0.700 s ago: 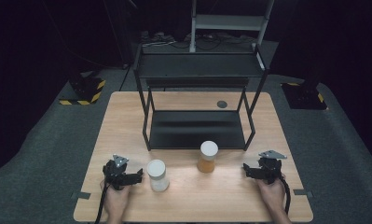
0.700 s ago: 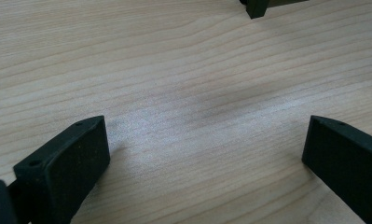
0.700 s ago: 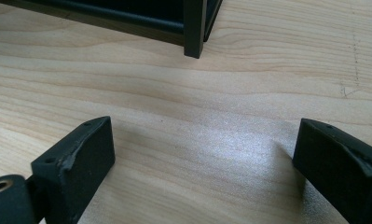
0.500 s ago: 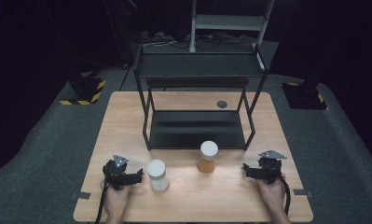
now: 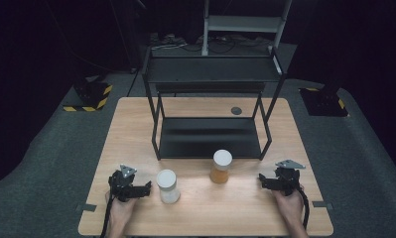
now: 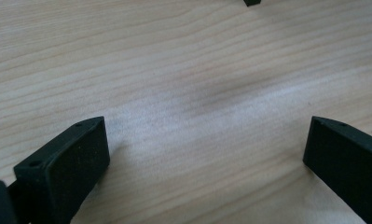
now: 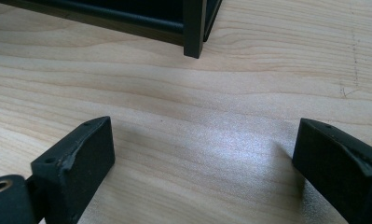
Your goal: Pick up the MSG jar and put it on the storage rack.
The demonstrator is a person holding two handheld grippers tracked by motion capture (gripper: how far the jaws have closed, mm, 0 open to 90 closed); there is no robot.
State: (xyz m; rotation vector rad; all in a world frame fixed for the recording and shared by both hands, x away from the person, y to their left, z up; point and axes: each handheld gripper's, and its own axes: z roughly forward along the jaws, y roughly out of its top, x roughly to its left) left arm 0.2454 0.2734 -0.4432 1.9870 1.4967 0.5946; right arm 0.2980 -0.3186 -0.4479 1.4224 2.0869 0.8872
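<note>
Two white-lidded jars stand on the wooden table point(image 5: 200, 213): a pale one point(image 5: 167, 186) at front left and an amber one point(image 5: 221, 166) near the middle. My left gripper point(image 5: 136, 190) rests on the table just left of the pale jar, held by a hand. Its jaws stand wide apart over bare wood in the left gripper view point(image 6: 207, 140). My right gripper point(image 5: 272, 181) rests at front right, to the right of the amber jar. It is open too, with nothing between its pads point(image 7: 204, 144).
A black two-level metal rack point(image 5: 210, 134) stands mid-table behind the jars; one of its legs point(image 7: 194, 28) rises ahead of my right gripper. A small dark round disc point(image 5: 236, 110) lies at the back. Grey floor surrounds the table.
</note>
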